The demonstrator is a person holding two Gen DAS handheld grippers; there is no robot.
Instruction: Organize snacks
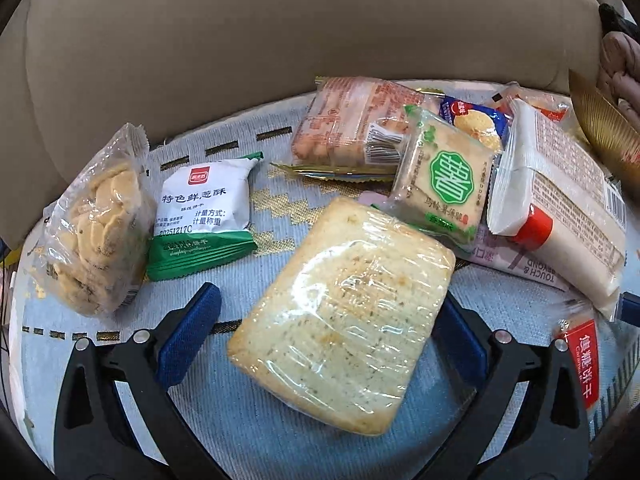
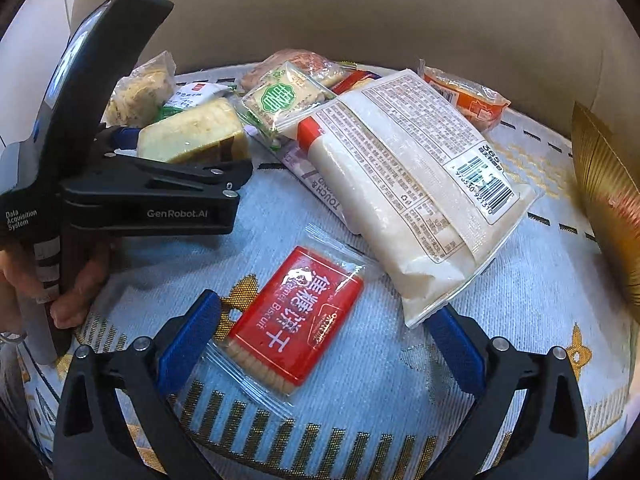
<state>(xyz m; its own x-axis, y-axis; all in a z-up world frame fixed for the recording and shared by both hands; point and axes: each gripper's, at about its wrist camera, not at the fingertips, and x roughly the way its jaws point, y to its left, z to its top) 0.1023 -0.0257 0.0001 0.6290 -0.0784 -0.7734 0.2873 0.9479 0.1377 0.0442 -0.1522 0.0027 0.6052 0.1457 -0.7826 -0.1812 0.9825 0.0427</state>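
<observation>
My left gripper (image 1: 328,298) is open and straddles a clear-wrapped slab of speckled crackers (image 1: 344,316). A gap shows at its left pad, and its right pad is partly hidden behind the slab. The same cracker slab (image 2: 192,130) shows at the upper left of the right wrist view, between the left tool's fingers. My right gripper (image 2: 326,304) is open just above the cloth, with a red caramel biscuit pack (image 2: 296,316) lying flat between its fingers, nearer the left pad. That red pack (image 1: 582,360) also shows at the left view's right edge.
On a light blue patterned cloth (image 1: 280,440) lie a clear cookie bag (image 1: 100,220), a white-and-green packet (image 1: 204,216), a green-seal cracker pack (image 1: 448,184), an orange pack (image 1: 352,120) and a large white pack (image 2: 412,184). A gold fluted dish (image 2: 608,200) stands right. A beige cushion (image 1: 280,32) rises behind.
</observation>
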